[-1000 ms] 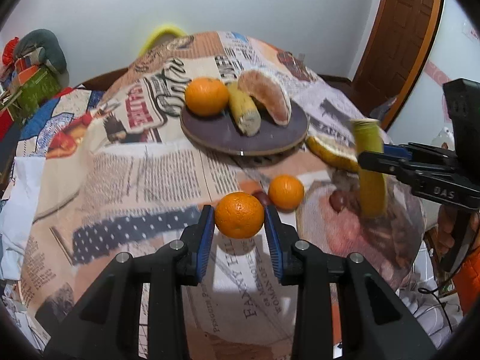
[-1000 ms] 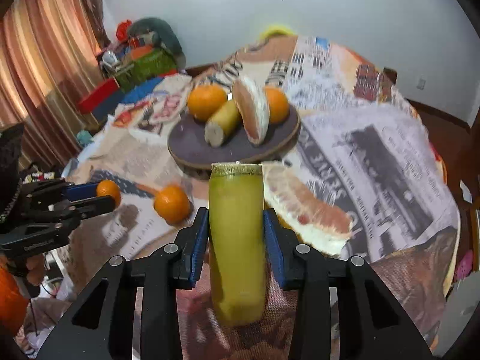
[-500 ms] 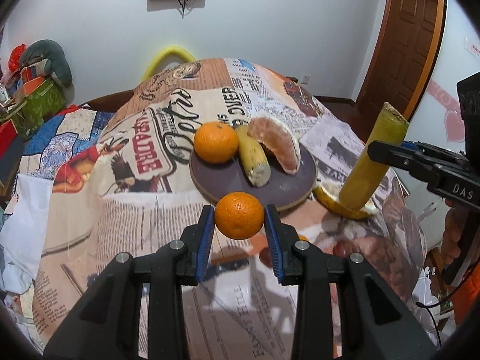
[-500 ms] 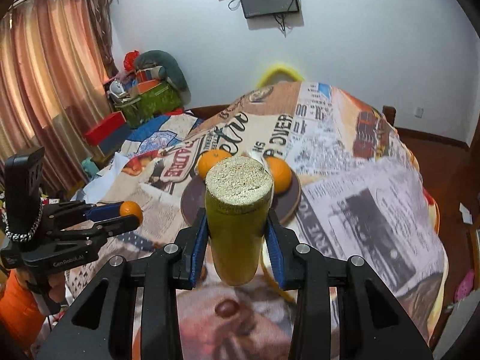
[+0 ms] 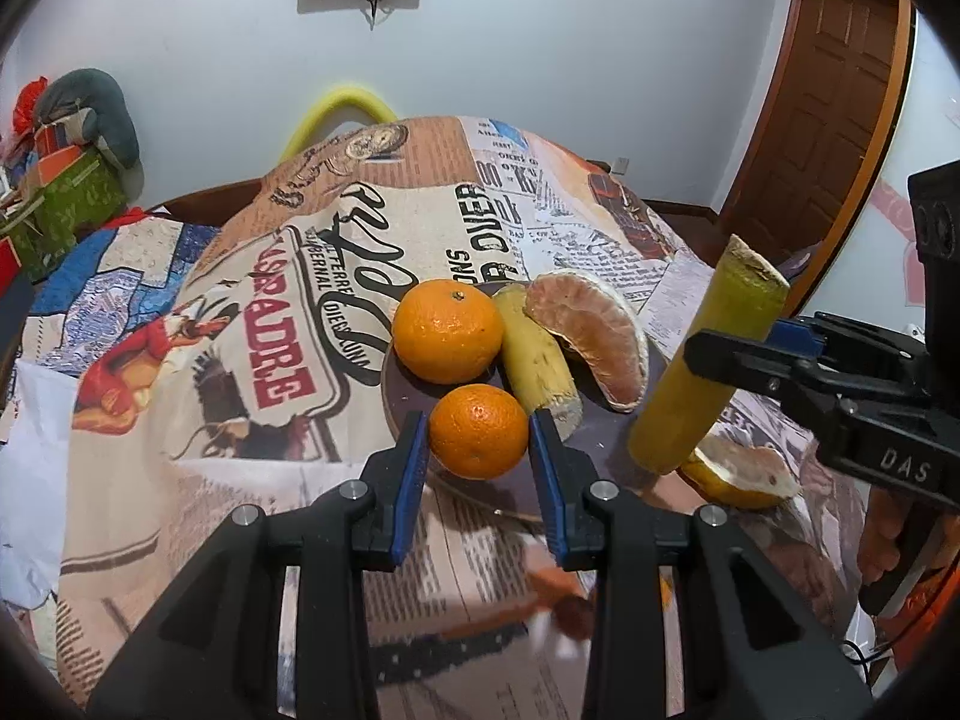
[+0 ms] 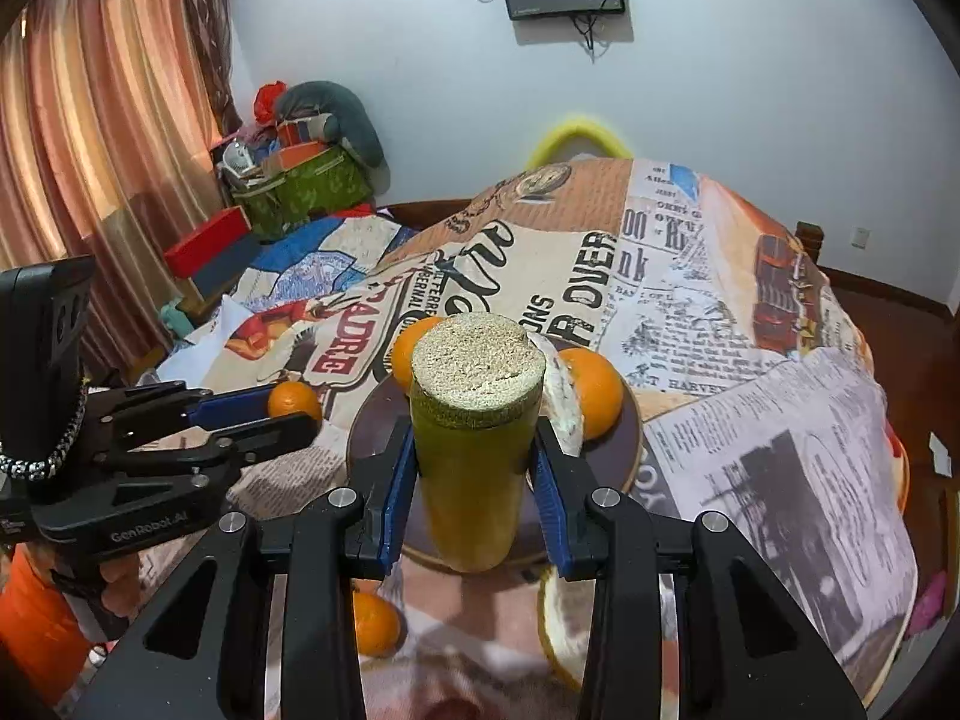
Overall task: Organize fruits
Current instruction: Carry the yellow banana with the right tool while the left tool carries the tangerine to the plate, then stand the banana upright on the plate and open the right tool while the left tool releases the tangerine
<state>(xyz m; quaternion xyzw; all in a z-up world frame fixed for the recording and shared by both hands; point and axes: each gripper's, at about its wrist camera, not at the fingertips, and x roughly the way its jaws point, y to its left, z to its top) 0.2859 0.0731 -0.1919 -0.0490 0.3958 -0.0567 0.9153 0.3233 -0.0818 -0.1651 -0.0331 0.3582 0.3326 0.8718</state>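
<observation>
Plate (image 5: 408,414) mid-table (image 5: 180,312). On plate: orange (image 5: 449,330) at 9 o'clock, cane piece (image 5: 534,354) centre, pomelo wedge (image 5: 591,339) at 3. Held orange (image 5: 478,440) over plate's 6 o'clock edge. Held cane (image 5: 708,360) at plate's 3, peel (image 5: 741,474) on table below it.

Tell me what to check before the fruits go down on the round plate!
1. Left hand-held gripper has a firm hold on its orange: ok, both pads press its sides.
2. Right hand-held gripper has a firm hold on the yellow-green cane piece: ok, clamped between the pads.
3. Free spot on the round plate: ok, its near side is bare; another orange, a short cane piece and a pomelo wedge fill the back.
4. The two grippers stay apart: ok.
5. Held orange is over the plate: ok, above the near rim.
6. Fruit left on the cloth: not ok, a loose orange and a pomelo wedge remain.
</observation>
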